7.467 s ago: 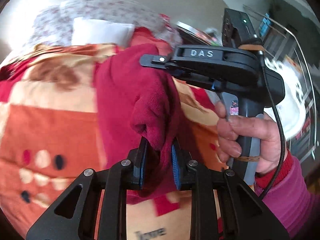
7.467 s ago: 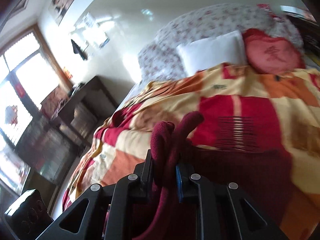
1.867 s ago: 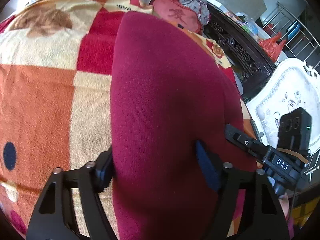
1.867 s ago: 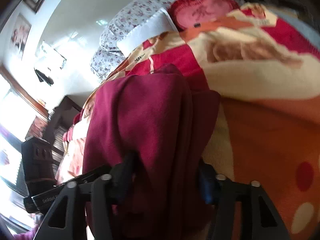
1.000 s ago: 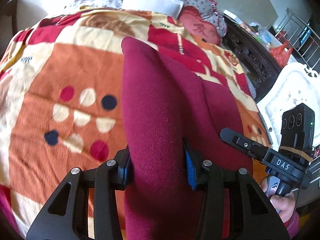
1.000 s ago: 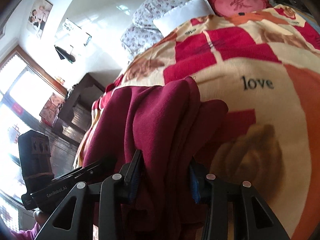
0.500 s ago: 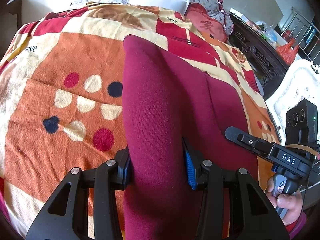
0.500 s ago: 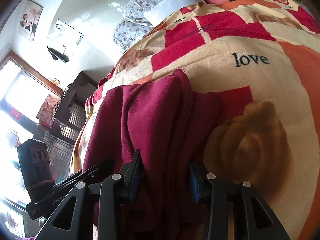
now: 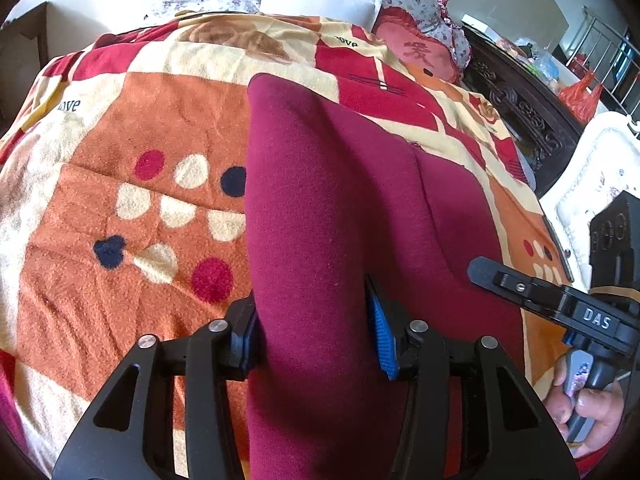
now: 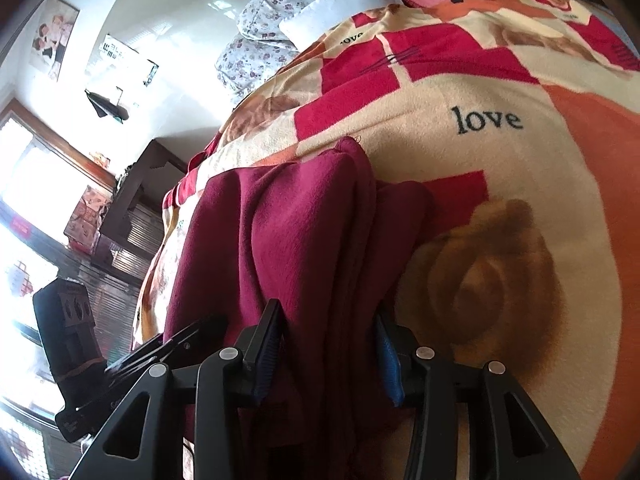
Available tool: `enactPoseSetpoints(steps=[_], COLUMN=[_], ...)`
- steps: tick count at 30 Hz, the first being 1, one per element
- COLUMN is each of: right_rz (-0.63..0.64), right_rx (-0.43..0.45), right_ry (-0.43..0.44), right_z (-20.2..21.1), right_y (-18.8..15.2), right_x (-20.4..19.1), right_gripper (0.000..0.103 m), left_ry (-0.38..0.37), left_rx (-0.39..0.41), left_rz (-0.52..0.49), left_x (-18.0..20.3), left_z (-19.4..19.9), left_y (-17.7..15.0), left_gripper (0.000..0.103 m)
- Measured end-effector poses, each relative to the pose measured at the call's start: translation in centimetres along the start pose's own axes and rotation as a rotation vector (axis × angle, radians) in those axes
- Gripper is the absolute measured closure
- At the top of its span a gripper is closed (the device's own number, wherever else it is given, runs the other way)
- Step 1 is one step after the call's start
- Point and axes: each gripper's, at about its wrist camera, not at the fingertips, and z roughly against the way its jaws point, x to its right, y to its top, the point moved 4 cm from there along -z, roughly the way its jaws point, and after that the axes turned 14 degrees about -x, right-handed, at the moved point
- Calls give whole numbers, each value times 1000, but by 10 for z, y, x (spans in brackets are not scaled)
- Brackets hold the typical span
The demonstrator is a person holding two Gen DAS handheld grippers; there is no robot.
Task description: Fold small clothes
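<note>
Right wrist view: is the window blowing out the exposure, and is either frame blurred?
Right wrist view: the window at left is clipped to white and the wall beside it shows glare, yet the maroon garment and blanket stay readable, "love" print sharp. Left wrist view: even light, no motion blur, garment nap crisp. Both show strong fisheye bending and dark corner vignetting.

One dark red garment is lying on one patterned blanket. Two tools are showing, the left tool and the right tool. At the head of the bed, one white pillow and one red cushion are sitting
</note>
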Motion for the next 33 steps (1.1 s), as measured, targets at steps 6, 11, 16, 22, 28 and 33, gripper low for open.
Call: enactPoseSetpoints(steps=[6,11,16,22,28,33], right_rz=[18,27,116,274,320,334], right_rx=[31,74,109,49,-17,-3], right_ry=[-35,-8,-25,-72,-195,-242], right_z=[17,32,36,15,-1,-14], right_y=[-2,1,4,3,-12,-23], right_x=[-6,-14,-39,-66,-47,-35], right_gripper=[60,60,60,60,60,60], left_ry=[27,47,85,118,159,185], left_rx=[-14,-9,80,68,64,95], left_rz=[-2,10,7,-26,-53,-55], left_x=[-1,-6,-9,-3,1,4], left_z=[2,14,40,33,14,12], left_y=[-1,-1,2,6,1,-2], left_gripper=[54,54,51,51,51,51])
